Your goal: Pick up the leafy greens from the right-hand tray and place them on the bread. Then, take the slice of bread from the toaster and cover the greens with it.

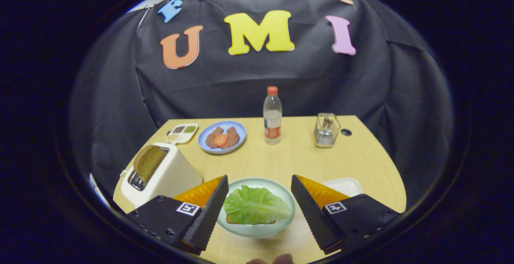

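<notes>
Gripper view: the claw [259,212] is spread wide with nothing between its two fingers [209,216] but open space above the table [297,159]; neither finger touches any object.

Item count:
- One pale green plate [257,230], between the fingers. It holds one slice of bread [233,220], mostly covered by one leafy green [255,206] lying flat on top; only the bread's near edge shows.
- One white toaster [160,175], ahead of the left finger. One slice of toast [147,163] stands upright in its slot.
- One white tray [345,185], just beyond the right finger and partly hidden by it; its contents cannot be determined.
- One blue plate [222,136], well beyond the fingers to the left, holding two brown pieces and one orange-red piece on top of them.
- One divided dish [182,133], left of the blue plate, with small portions in several compartments.
- One clear bottle [272,115] with a red cap, upright, straight ahead beyond the green plate.
- One wire holder [326,129], right of the bottle; its contents are too small to identify.
</notes>
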Available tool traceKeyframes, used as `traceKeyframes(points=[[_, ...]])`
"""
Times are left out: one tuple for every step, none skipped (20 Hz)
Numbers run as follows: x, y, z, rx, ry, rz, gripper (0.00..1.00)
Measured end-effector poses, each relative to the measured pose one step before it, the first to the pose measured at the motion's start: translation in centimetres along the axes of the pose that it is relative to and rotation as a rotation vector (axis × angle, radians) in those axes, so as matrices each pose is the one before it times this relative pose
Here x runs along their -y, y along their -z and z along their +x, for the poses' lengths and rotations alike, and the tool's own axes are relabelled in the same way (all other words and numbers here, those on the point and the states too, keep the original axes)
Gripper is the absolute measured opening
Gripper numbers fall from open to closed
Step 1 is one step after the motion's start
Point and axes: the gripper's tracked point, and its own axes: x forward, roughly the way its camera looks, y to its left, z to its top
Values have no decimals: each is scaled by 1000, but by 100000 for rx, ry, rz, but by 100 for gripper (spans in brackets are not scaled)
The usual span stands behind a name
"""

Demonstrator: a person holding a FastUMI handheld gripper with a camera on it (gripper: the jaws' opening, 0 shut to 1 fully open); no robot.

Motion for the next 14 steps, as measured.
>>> traceKeyframes(points=[[-1107,-1188,-1013,4286,-13,-1048,96],[-1119,-1368,-931,3979,238,-1110,96],[-1403,-1189,-879,3217,-585,-1126,97],[-1691,-993,-694,2492,-1353,-268,96],[-1886,-625,-404,1757,-1894,322,96],[-2077,-327,-173,696,-2327,804,96],[-2225,225,21,-599,-2812,349,96],[-2171,360,151,-1133,-2780,-253,96],[-1913,623,430,-1750,-1838,156,96],[-1448,745,351,-1531,-970,909,96],[-1182,635,484,-1367,-754,1521,96],[-1103,794,704,-1245,-48,1247,96],[-865,763,752,-1382,-402,667,96],[-561,885,926,-1427,422,-324,96]])
